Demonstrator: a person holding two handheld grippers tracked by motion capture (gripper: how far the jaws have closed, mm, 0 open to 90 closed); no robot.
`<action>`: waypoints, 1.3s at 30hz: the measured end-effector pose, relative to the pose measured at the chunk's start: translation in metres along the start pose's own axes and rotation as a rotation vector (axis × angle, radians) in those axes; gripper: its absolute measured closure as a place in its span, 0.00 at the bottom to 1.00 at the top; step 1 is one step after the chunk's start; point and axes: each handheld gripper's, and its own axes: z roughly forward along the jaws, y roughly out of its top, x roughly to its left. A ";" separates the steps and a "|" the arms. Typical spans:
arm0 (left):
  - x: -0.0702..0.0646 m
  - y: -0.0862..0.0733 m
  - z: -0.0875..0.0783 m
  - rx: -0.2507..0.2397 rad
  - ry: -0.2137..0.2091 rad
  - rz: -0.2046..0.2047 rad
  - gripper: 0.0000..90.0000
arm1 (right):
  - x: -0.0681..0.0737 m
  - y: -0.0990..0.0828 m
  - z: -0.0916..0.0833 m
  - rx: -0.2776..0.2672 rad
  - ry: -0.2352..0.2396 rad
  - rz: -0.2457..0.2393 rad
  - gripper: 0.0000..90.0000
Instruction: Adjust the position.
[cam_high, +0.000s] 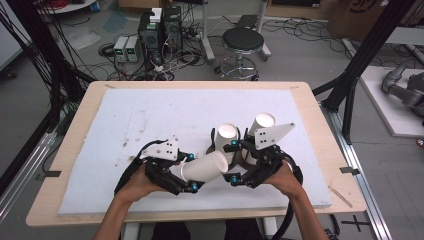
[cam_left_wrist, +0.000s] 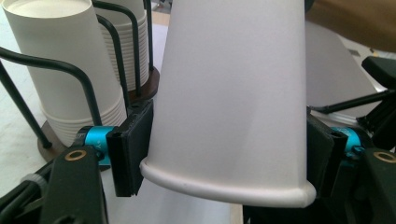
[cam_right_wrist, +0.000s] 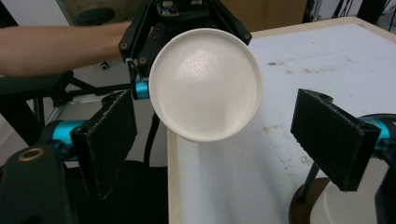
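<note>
My left gripper (cam_high: 191, 172) is shut on a white paper cup (cam_high: 205, 168) that lies on its side above the white mat (cam_high: 150, 115), base pointing right. In the left gripper view both pads (cam_left_wrist: 133, 149) press the cup (cam_left_wrist: 233, 93) just above its rolled rim. My right gripper (cam_high: 234, 162) faces the cup's base from the right with its jaws open. In the right gripper view the round base (cam_right_wrist: 205, 84) sits ahead of the open right gripper (cam_right_wrist: 219, 135), untouched by the pads (cam_right_wrist: 107, 135), with the left gripper (cam_right_wrist: 187, 14) behind it.
Two stacks of white cups (cam_high: 227, 135) (cam_high: 263, 122) stand in black wire holders on wooden bases just behind the grippers, also seen as stacks (cam_left_wrist: 60, 70) (cam_left_wrist: 130, 51) close by. The table's wooden edge (cam_high: 75, 165) rims the mat. A stool (cam_high: 242, 40) stands beyond the table.
</note>
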 end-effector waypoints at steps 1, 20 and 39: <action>0.000 0.001 -0.002 0.011 0.001 0.001 0.33 | 0.000 0.001 0.000 0.006 -0.001 -0.001 0.16; -0.002 0.027 -0.010 0.323 0.020 0.097 0.33 | 0.004 0.022 0.003 0.248 -0.029 -0.076 0.17; -0.002 0.036 -0.012 0.494 0.040 0.124 0.33 | 0.005 0.035 0.011 0.385 -0.048 -0.118 0.17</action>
